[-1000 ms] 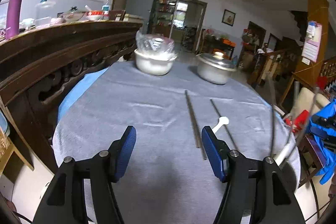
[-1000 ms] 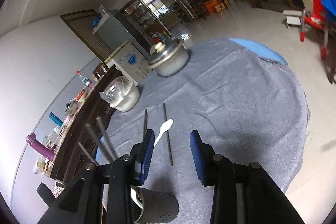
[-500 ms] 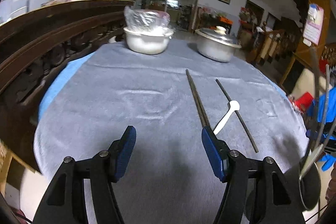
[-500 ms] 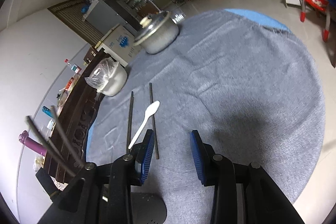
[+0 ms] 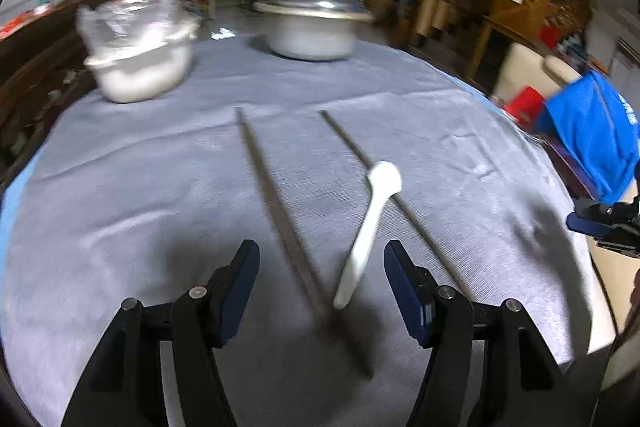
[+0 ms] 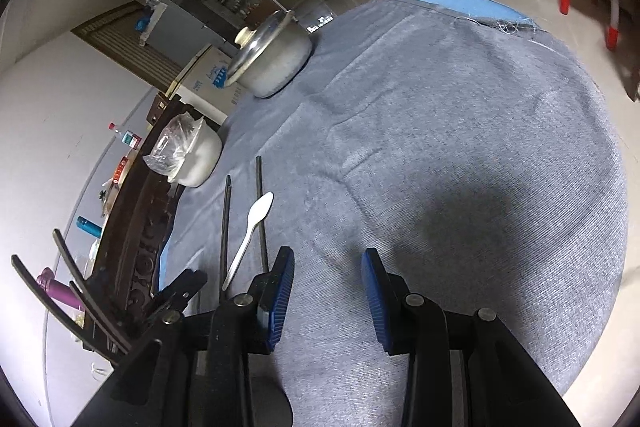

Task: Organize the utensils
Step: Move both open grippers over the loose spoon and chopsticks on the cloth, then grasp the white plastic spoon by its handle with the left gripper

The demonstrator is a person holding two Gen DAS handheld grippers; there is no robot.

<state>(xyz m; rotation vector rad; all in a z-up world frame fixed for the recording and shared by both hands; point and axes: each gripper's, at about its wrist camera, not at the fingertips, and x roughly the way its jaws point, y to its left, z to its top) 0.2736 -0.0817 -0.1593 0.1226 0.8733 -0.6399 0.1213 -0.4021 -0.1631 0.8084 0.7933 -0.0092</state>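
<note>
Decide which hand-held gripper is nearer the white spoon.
Left. The left hand-held gripper hangs open with the white spoon handle between its fingers; the right hand-held gripper sits beside it, off to the right.

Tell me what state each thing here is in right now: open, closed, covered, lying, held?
Left gripper: fingers open, holding nothing.
Right gripper: fingers apart, nothing between them.
White spoon: lying flat, crossing one chopstick.
Two chopsticks: lying loose, apart from each other.
Metal pot: lid on.
White bowl: covered with clear plastic.
</note>
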